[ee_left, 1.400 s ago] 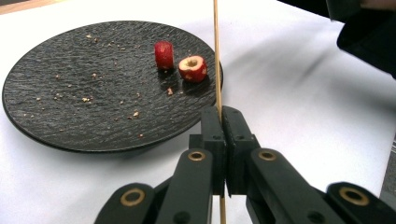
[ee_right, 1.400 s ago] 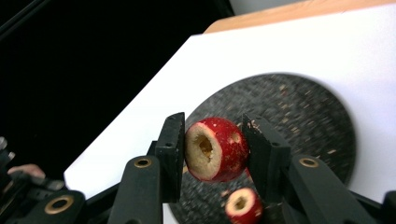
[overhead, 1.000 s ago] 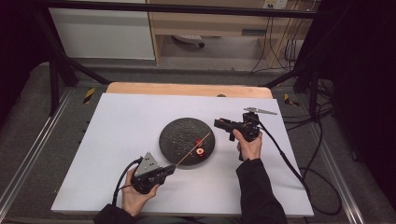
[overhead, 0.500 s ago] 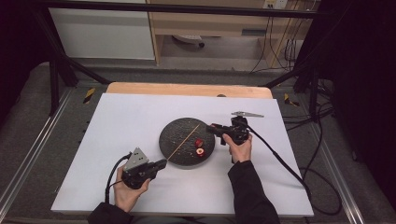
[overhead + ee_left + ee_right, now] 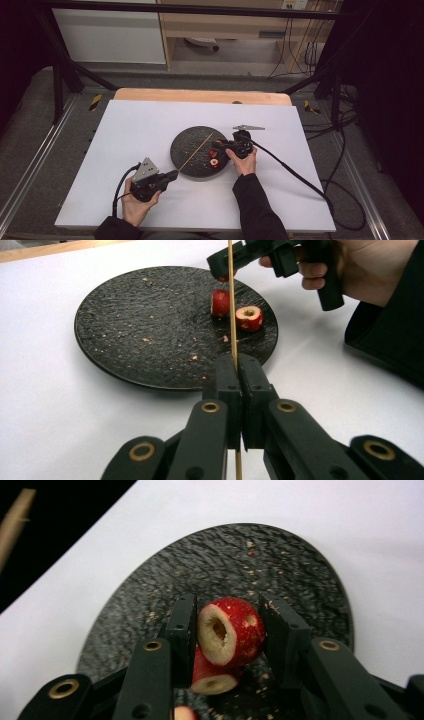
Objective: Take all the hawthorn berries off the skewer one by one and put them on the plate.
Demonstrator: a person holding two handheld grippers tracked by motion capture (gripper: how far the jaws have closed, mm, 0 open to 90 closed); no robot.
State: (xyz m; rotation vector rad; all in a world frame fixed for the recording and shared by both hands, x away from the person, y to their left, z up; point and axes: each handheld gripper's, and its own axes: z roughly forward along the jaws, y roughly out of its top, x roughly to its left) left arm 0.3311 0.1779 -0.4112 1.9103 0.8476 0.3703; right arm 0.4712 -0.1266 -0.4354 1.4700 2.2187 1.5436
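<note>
One plate (image 5: 186, 150), one skewer (image 5: 231, 295), three red fruit pieces (image 5: 249, 318).

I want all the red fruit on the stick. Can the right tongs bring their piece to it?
Probably yes. The right tongs grip a cored red fruit piece over the dark plate. The skewer, clamped in the left tongs, points toward them with nothing between.

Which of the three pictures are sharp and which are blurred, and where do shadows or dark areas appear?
High view: evenly lit, white table sharp, surroundings dark, small things soft. Left gripper view: skewer and black plate sharp, soft shadow under the plate's near rim. Right gripper view: slightly blurred; the red fruit piece between the jaws is fairly clear, the far corner black.
</note>
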